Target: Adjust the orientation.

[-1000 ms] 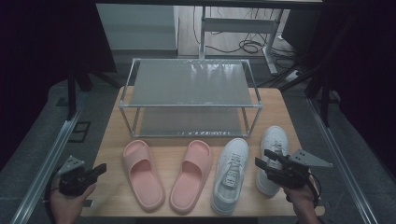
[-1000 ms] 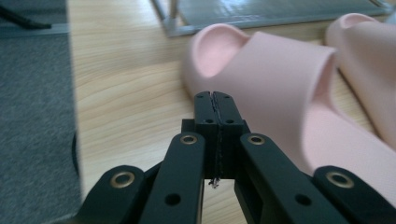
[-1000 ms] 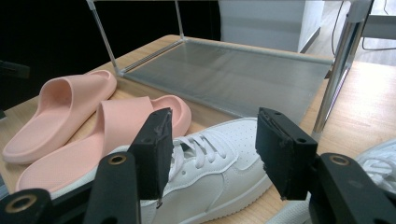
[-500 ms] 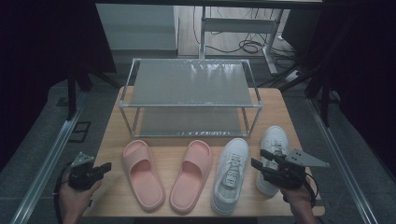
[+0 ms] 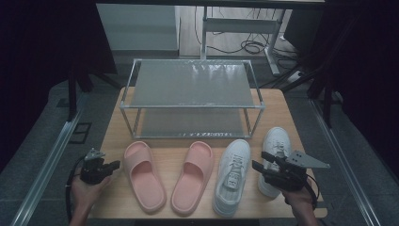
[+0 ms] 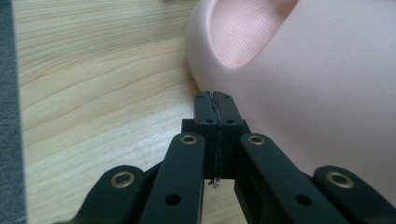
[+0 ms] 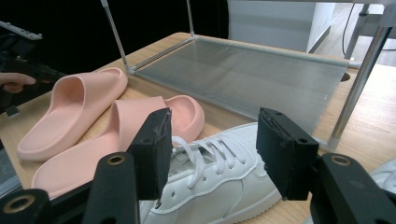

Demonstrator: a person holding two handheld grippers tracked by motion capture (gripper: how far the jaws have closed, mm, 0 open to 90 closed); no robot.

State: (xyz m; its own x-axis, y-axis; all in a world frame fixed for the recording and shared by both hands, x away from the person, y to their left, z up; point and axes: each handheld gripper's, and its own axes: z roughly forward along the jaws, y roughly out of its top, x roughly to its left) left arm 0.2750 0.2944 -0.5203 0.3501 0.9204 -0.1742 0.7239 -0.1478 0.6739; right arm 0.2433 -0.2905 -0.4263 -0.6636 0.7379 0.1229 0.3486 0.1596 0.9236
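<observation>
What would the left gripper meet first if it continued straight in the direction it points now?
Most likely the nearer pink slipper. The left gripper has its jaws shut and aims at that slipper's side wall, just ahead of the tips; whether they already touch is unclear.

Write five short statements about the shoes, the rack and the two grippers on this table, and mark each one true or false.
1. The left gripper has its jaws pressed together with nothing between them. True.
2. The right gripper is clamped on a white sneaker. False: its jaws stand apart, and the sneaker lies beyond them, unheld.
3. Two pink slippers lie side by side in front of the rack. True: the left slipper and the right slipper lie on the table, in front of the rack.
4. Both sneakers stand on the rack's top shelf. False: they lie on the table, to the right of the slippers.
5. The left gripper is near the white sneakers. False: it is beside the left slipper.
</observation>
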